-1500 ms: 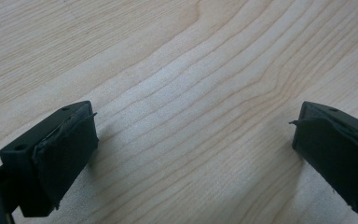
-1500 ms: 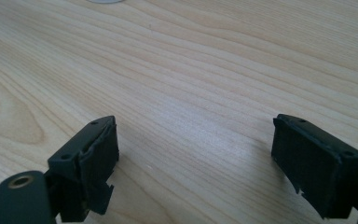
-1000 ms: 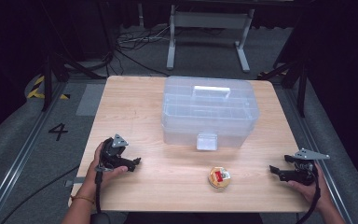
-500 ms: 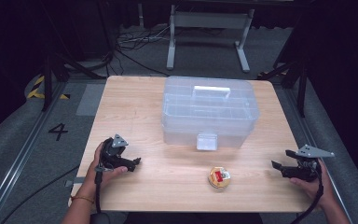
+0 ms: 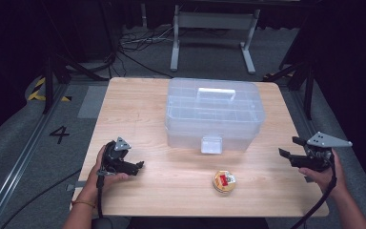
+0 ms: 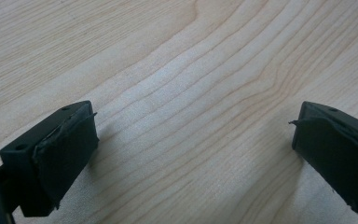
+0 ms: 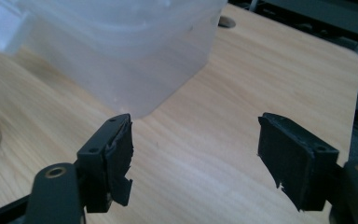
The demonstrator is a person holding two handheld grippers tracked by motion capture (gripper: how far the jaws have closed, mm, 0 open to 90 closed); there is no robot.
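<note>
Lifting my right gripper (image 5: 288,151) toward the clear box (image 5: 213,114), jaws wide but just narrowing, empty; left gripper (image 5: 140,165) parked wide on table (image 5: 143,102).

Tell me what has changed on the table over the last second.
The right gripper has lifted off the table's right edge, and its jaws have just been closing a little, with nothing between them. Nothing was taken hold of or let go. The left gripper, the clear box and the small tin stayed where they were.
</note>
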